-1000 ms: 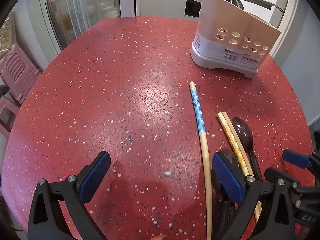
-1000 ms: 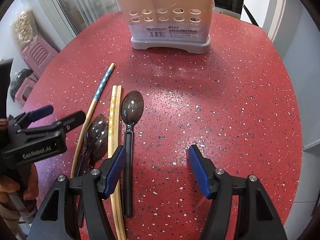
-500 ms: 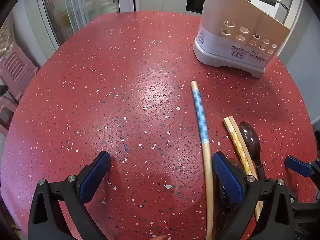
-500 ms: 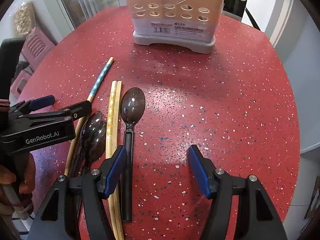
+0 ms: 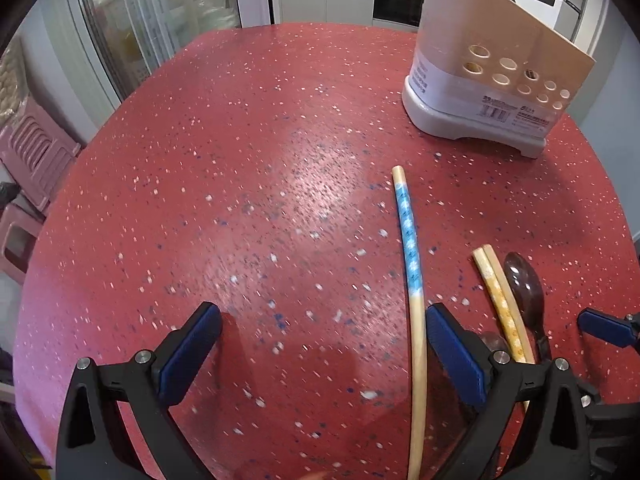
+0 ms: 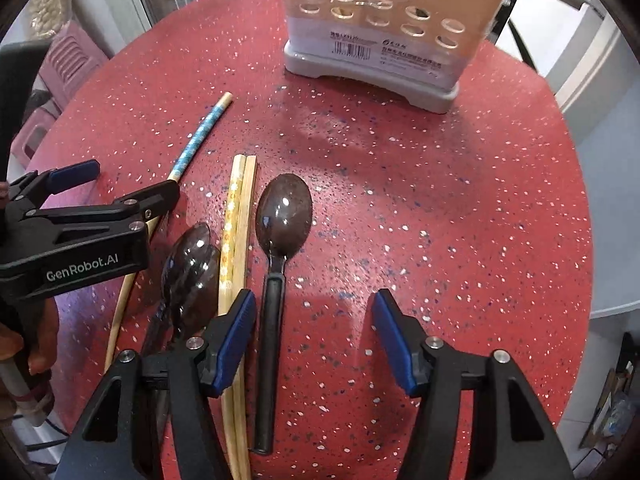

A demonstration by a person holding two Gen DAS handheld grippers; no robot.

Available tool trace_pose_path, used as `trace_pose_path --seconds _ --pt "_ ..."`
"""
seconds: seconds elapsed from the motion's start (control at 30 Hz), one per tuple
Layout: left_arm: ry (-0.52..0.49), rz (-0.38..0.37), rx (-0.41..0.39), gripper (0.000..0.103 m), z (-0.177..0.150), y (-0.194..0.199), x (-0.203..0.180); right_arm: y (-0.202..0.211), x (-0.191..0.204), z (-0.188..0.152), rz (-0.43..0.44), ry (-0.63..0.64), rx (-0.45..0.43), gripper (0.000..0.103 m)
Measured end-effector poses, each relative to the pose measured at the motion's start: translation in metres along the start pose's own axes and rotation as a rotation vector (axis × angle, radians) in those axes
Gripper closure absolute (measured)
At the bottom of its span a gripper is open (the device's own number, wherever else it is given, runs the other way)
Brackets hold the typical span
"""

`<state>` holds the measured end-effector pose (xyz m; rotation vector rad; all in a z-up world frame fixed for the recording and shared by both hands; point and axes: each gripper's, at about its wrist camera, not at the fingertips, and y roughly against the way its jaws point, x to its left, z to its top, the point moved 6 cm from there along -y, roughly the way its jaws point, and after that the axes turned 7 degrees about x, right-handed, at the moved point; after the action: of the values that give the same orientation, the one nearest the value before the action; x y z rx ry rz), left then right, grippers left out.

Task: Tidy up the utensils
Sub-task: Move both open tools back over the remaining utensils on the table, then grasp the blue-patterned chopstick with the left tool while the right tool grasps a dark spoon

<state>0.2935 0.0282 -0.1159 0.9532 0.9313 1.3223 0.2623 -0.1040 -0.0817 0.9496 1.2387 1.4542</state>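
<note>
Red speckled table (image 5: 280, 160), round-edged, carrying loose utensils and a utensil holder (image 6: 384, 36) near its far edge. Left gripper (image 5: 320, 344) and right gripper (image 6: 312, 336) both low over the near edge, fingers spread apart, nothing between them.

Step in hand, as judged: approach for a first pick; no utensil lifted yet. Blue-patterned chopstick (image 5: 408, 236) lying just inside the left gripper's right finger, running from the near edge toward the holder. Black-handled spoon (image 6: 276, 264) lying lengthwise just inside the right gripper's left finger, bowl toward the holder. Yellow-patterned chopstick pair (image 6: 236, 232) touching side by side just left of that spoon; a second dark spoon (image 6: 190, 264) left again, partly hidden by the fingers.

Next move likely calls for centring the fingers across a handle, closing, then carrying it upright to the holder.

Holder: perforated front wall, grey base; some dark items rising above its rim, identity unclear, inner compartments hidden.
</note>
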Motion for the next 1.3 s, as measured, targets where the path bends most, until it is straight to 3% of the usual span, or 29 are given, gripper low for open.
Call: trace_pose_path --seconds 0.13,0.3,0.43,0.47,0.57,0.8,0.83,0.87,1.07,1.3 --pt "-0.038 0.000 0.022 0.000 0.011 -0.003 0.003 -0.002 0.004 0.013 0.005 0.002 0.080 0.047" --pt "-0.079 -0.050 0.039 0.001 0.025 -0.004 -0.003 -0.003 0.010 0.019 0.004 0.014 0.114 0.057" --pt "-0.144 -0.068 0.067 0.022 0.034 -0.003 -0.016 -0.003 0.019 0.022 0.017 0.042 0.129 0.074" --pt "-0.159 -0.069 0.076 0.027 0.035 -0.003 -0.019 -0.003 0.021 0.022 0.024 0.046 0.135 0.089" --pt "-0.199 -0.073 0.108 0.038 0.042 -0.003 -0.028 -0.003 0.022 0.022 0.028 0.055 0.137 0.091" --pt "-0.217 -0.077 0.143 0.044 0.047 -0.004 -0.035 0.002 0.006 0.011 0.125 0.027 0.092 0.091" --pt "-0.224 -0.088 0.143 0.059 0.048 -0.004 -0.036 0.004 0.002 0.007 0.134 0.025 0.080 0.091" --pt "-0.227 -0.090 0.145 0.067 0.049 -0.004 -0.036 0.006 -0.002 0.004 0.145 0.022 0.066 0.091" --pt "-0.196 -0.097 0.110 0.068 0.027 0.004 -0.041 0.021 -0.023 -0.013 0.212 -0.004 -0.001 0.091" --pt "-0.094 -0.167 -0.027 0.068 0.018 0.048 -0.023 0.049 -0.050 -0.018 0.290 -0.015 -0.069 0.091"
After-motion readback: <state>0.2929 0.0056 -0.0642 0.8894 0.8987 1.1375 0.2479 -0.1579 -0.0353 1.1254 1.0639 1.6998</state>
